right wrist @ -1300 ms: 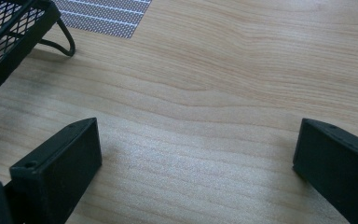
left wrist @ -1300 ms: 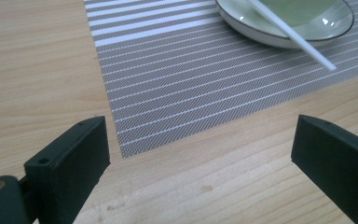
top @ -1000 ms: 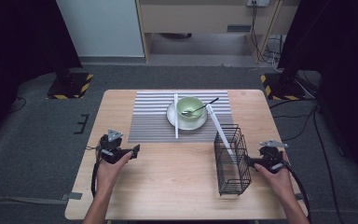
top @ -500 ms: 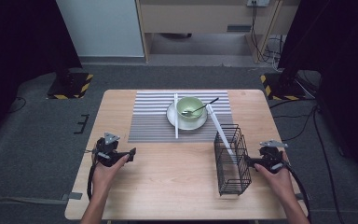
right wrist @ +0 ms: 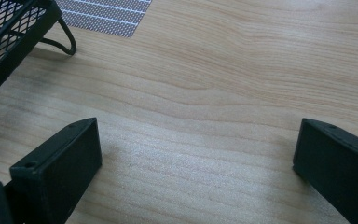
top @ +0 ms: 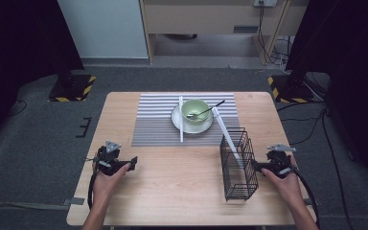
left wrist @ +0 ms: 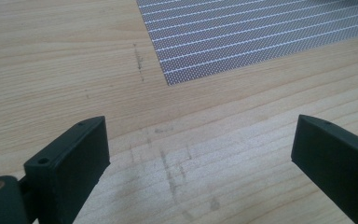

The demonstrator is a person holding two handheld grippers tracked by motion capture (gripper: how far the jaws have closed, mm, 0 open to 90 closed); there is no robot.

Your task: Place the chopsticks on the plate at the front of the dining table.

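Two grippers idle, fingers spread wide, pinching nothing: left gripper (top: 133,163) and right gripper (top: 258,166) low over the wooden tabletop (top: 172,191). Striped woven mat (top: 155,120) at back. Black wire basket (top: 238,163): probably light, rigid; grab the rim. Ceramic-looking green bowl (top: 195,110) on a white plate (top: 184,125): likely fragile, slippery.

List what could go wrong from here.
The white chopstick leans out of the wire basket; a knock from the right tool close beside it might tip it out. The spoon rests loosely in the green bowl on its plate, so grabbing either could flip it.
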